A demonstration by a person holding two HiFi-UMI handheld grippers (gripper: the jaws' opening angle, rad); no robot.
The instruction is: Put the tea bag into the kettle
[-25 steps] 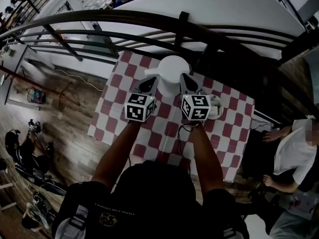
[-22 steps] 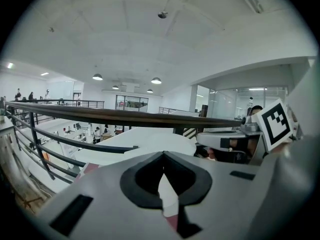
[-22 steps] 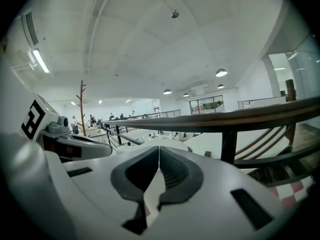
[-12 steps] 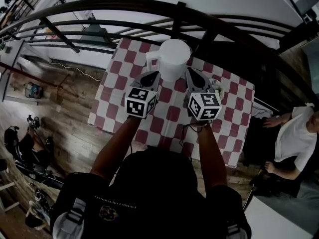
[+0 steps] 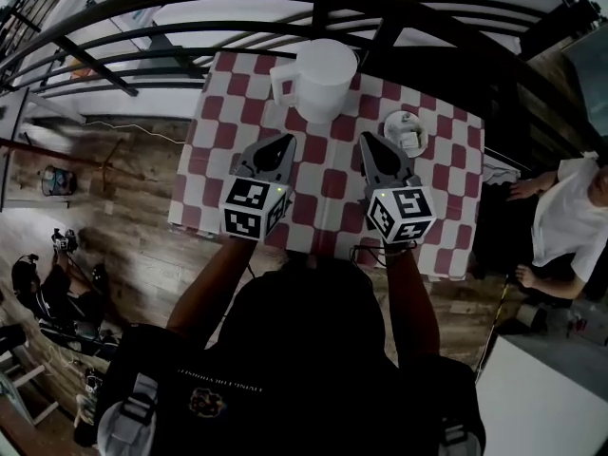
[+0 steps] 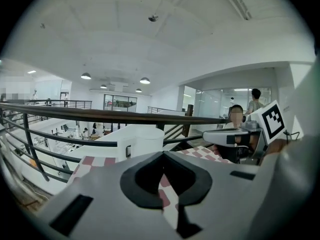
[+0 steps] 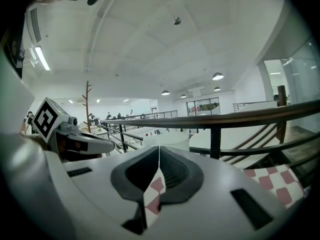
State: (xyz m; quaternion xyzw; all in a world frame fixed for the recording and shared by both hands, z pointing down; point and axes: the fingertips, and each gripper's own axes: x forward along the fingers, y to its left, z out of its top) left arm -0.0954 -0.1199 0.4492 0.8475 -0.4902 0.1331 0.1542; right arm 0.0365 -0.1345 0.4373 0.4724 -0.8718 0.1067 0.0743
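The white kettle [image 5: 323,76] stands lidless at the far edge of the red-and-white checked table [image 5: 446,188]. To its right a small white dish [image 5: 393,122] holds what looks like the tea bag [image 5: 409,139]. My left gripper [image 5: 284,142] hovers near the kettle's front left, jaws shut and empty. My right gripper [image 5: 367,140] is shut and empty too, just left of the dish. In the left gripper view the kettle [image 6: 145,141] rises beyond the shut tips [image 6: 162,153]. The right gripper view shows the shut tips [image 7: 159,147] and the kettle's rim [image 7: 172,140] behind them.
A dark metal railing [image 5: 190,8] runs along the table's far side, with an open drop beyond it. A person in a white shirt [image 5: 570,226] stands to the right of the table. Wooden floor [image 5: 114,217] lies to the left.
Both grippers have drawn back from the kettle's sides toward me and spread slightly apart. The dish with the tea bag is now uncovered. Both stayed shut.
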